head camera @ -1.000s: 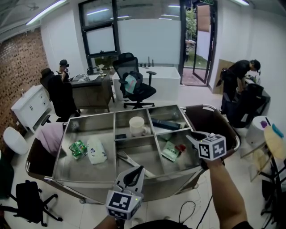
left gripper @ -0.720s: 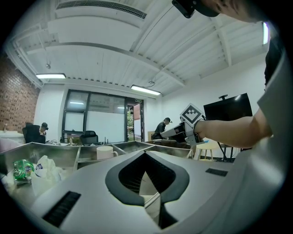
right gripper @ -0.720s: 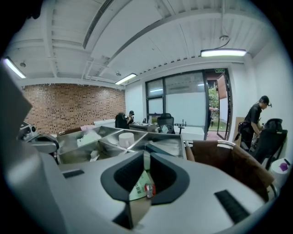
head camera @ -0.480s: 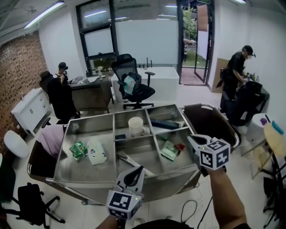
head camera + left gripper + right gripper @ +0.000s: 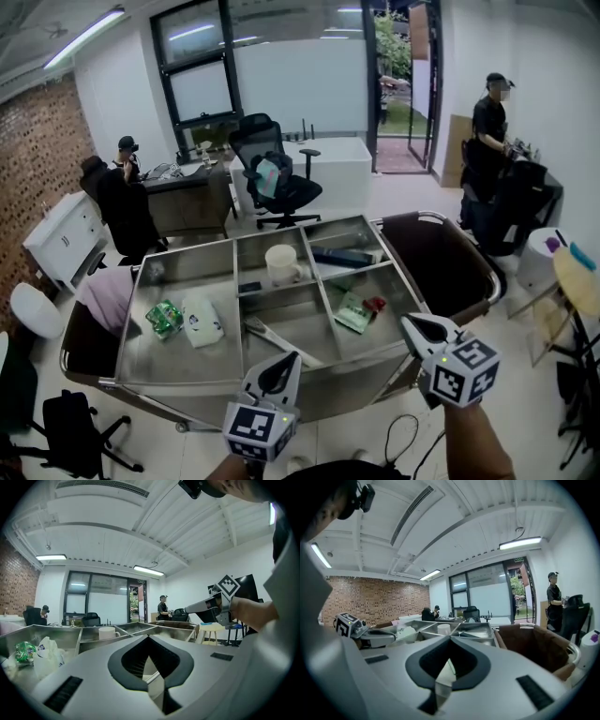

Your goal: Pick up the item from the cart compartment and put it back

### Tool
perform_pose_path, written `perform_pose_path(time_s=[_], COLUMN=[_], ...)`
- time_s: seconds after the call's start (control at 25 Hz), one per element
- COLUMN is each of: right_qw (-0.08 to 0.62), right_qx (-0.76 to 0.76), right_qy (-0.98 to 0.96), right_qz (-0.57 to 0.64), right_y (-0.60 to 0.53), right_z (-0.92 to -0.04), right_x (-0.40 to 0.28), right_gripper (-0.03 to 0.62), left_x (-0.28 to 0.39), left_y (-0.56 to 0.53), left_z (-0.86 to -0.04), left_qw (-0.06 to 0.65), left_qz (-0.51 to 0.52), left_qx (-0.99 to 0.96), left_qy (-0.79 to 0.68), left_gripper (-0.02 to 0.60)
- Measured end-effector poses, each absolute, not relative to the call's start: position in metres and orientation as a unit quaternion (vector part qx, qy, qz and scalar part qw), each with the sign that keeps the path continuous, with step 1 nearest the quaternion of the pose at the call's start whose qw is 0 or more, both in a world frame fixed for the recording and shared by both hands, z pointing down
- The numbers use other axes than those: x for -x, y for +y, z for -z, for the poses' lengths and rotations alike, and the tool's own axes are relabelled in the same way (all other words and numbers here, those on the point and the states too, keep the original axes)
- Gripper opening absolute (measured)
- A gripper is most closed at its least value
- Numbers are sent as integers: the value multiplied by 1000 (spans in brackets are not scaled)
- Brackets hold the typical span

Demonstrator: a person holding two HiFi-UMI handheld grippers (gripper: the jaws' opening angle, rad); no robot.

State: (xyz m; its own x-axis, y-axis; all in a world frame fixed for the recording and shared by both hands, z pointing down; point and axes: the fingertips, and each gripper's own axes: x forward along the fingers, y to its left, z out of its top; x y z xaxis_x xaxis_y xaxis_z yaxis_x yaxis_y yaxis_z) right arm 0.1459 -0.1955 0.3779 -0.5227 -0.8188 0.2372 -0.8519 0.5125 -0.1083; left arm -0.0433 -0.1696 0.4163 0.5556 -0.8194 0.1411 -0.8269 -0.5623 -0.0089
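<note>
Bright, even light falls from ceiling strip lights (image 5: 84, 36) and the daylit glass doorway (image 5: 398, 94) — shadows are soft. All views bend strongly at the edges, and both gripper views sit inside dark round vignettes, their nearest parts slightly soft.

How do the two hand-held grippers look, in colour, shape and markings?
Both are light grey plastic. The left claw and the right claw narrow to a point, with a black-lined opening behind. The left cube and right cube bear black-and-white square markers. The right forearm is bare.
</note>
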Motion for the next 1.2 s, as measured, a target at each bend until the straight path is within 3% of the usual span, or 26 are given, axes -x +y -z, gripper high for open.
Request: perform_pose_path(time_s=[0.52,1.2], right_qw=[109,75], right_qx=[-494,-466], right_qy=[-856,-869], right_qz=[-110,-149], right_y=[-125,-128], right_z=[-417,-422], right_x=[-158,-140], right_gripper=[2,2], left_x=[37,42], left_y=[-156,-141], left_z=[-411,-428], left_qw=[22,47], left_qz=[-74,-83], left_qx=[-883,-879], left_qy=[-462,-467], left_gripper=[0,0])
